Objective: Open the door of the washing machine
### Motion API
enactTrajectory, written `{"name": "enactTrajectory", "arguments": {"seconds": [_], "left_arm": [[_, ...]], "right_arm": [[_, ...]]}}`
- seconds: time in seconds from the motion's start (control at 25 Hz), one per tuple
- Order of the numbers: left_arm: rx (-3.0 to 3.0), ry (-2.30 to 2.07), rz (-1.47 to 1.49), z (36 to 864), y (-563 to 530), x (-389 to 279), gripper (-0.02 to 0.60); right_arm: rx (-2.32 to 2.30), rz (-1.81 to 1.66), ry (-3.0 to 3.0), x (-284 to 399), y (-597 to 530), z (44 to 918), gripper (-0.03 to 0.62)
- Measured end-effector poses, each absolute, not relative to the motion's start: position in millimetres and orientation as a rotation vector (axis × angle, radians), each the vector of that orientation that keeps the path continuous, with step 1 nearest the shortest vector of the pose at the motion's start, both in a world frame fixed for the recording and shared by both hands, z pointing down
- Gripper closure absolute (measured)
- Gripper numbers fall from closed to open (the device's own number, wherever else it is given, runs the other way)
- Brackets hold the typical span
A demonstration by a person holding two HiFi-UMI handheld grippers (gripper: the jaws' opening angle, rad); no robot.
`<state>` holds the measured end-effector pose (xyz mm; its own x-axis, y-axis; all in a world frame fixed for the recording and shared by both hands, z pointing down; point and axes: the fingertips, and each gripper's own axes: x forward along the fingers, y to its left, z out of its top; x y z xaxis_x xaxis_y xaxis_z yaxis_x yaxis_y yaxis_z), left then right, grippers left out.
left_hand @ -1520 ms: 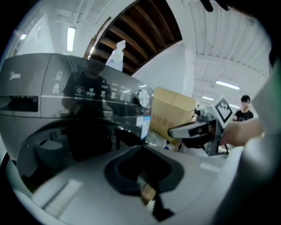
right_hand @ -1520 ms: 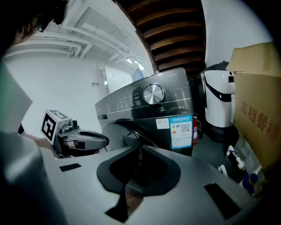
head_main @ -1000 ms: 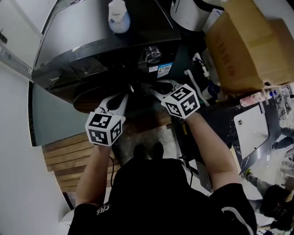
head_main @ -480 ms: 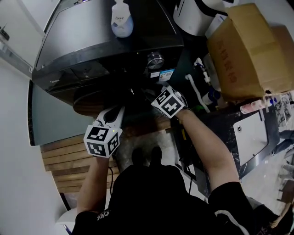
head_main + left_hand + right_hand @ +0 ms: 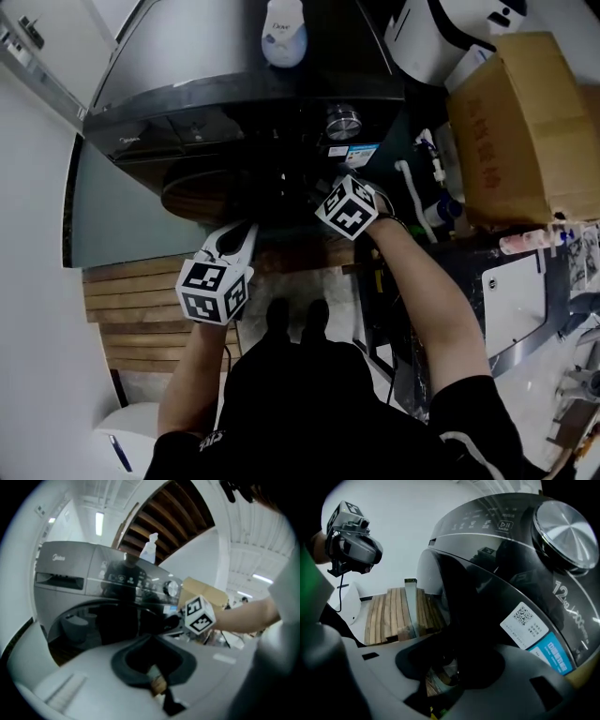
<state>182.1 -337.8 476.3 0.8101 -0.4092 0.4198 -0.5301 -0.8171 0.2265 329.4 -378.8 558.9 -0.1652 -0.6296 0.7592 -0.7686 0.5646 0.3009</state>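
Note:
The dark grey washing machine (image 5: 234, 84) stands ahead, its round dark door (image 5: 211, 192) shut below the control panel. My right gripper (image 5: 319, 186) reaches in at the door's right edge under the dial (image 5: 344, 120), its tips lost in shadow. In the right gripper view its jaws (image 5: 445, 677) stand wide open, with the door's dark rim (image 5: 464, 616) close in front and nothing gripped. My left gripper (image 5: 246, 230) hangs lower, a short way off the door (image 5: 108, 620), shut and empty. The left gripper view shows the right gripper's marker cube (image 5: 198, 615) beside the door.
A white detergent bottle (image 5: 283, 33) stands on the machine's top. A cardboard box (image 5: 520, 131) and cluttered hoses sit to the right. Wooden slats (image 5: 141, 309) cover the floor at the left, beside a white wall. The person's feet (image 5: 295, 314) are just below the door.
The right gripper has rolled and moved in under the control panel to the door's right edge. The left gripper has dropped a little and drawn back from the door.

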Motion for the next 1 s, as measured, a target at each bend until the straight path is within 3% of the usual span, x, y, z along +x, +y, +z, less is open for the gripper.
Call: {"name": "enactTrajectory", "arguments": {"seconds": [0.48,1.0], "left_arm": [[2.606,-0.989,0.414,453,-337,170,0.572],[2.554,-1.125,0.434,455,-323,171,0.572]], "right_arm": [[1.046,0.190,-1.965,329,-375,558,0.473],[1.065,0.136,-2.031,325,-378,556,0.462]]}}
